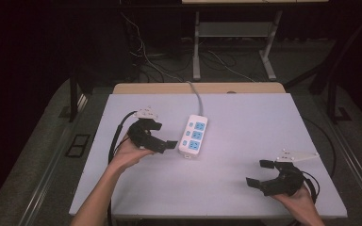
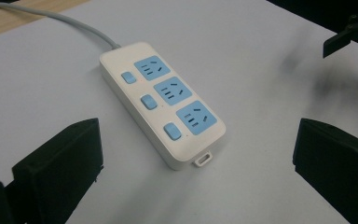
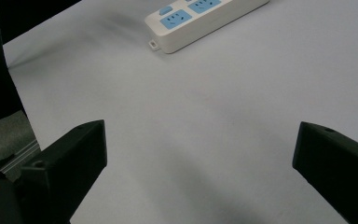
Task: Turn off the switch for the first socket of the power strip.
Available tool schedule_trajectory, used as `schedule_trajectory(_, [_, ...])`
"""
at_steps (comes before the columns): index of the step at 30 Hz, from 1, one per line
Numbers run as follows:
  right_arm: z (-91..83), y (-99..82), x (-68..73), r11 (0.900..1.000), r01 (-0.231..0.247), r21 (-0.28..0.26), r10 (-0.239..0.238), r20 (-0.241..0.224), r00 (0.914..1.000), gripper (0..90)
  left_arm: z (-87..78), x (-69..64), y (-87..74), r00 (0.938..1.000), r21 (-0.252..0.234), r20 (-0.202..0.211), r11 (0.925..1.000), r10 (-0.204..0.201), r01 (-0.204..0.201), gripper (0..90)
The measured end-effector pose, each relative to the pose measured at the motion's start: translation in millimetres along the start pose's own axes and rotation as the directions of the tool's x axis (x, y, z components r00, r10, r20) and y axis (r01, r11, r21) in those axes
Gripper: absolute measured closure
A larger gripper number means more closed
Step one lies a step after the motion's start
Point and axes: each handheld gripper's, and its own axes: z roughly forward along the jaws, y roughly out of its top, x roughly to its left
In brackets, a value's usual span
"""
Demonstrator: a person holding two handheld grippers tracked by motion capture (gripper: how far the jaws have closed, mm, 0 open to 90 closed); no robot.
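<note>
In the high view, a white plastic power strip with three pale blue sockets and three blue switches lies flat near the middle of the pale grey table top, its grey cable running to the far edge. The left gripper, black with a grey three-cornered plate on top, sits just left of the strip with its jaws spread and holding nothing; one jaw tip reaches close to the strip's near left corner, though whether it touches cannot be told. The left hand grips it from below, the bare forearm rising from the near edge. The right gripper is at the near right of the table, well apart from the strip, its jaws wide apart and empty, pointing left; the right hand cups it from the near side. In the left gripper view, the two black jaws stand far apart at the bottom corners, and the power strip lies between and beyond them, untouched, with a small hanging tab at its near end and the cable leaving its far end; the other gripper shows at the upper right. In the right gripper view, the jaws are again widely spread over bare table, pinching nothing, and the power strip lies far off at the top.
</note>
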Motion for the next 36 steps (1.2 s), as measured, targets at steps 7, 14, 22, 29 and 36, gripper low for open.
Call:
schedule_trajectory(7, [-0.2,0.0,-0.1,1.0,-0.001,0.0,0.001,0.001,1.0,2.7,4.2,4.6,9.9,1.0,0.009,-0.002,0.9999,0.009,-0.009,0.4])
schedule_trajectory(14, [0.1,0.0,-0.1,1.0,0.001,0.003,-0.001,0.002,1.0,2.7,10.0,11.1,18.6,0.9998,0.025,-0.009,0.9995,0.02,-0.019,0.9])
schedule_trajectory(22, [1.1,0.1,0.8,0.9999,0.009,0.006,-0.009,-0.002,1.0,2.7,14.3,17.8,27.5,0.9993,0.044,-0.025,0.9987,0.028,-0.027,2.4])
schedule_trajectory(29, [2.3,0.0,0.9,0.9999,0.007,0.012,-0.007,-0.001,1.0,2.7,21.8,28.3,35.3,0.9991,0.066,-0.033,0.9976,0.026,-0.023,6.3])
schedule_trajectory(36, [2.1,-0.2,0.5,0.9999,0.008,0.014,-0.008,0.001,1.0,2.7,28.5,39.5,45.4,0.999,0.077,-0.038,0.9968,0.023,-0.02,10.8])
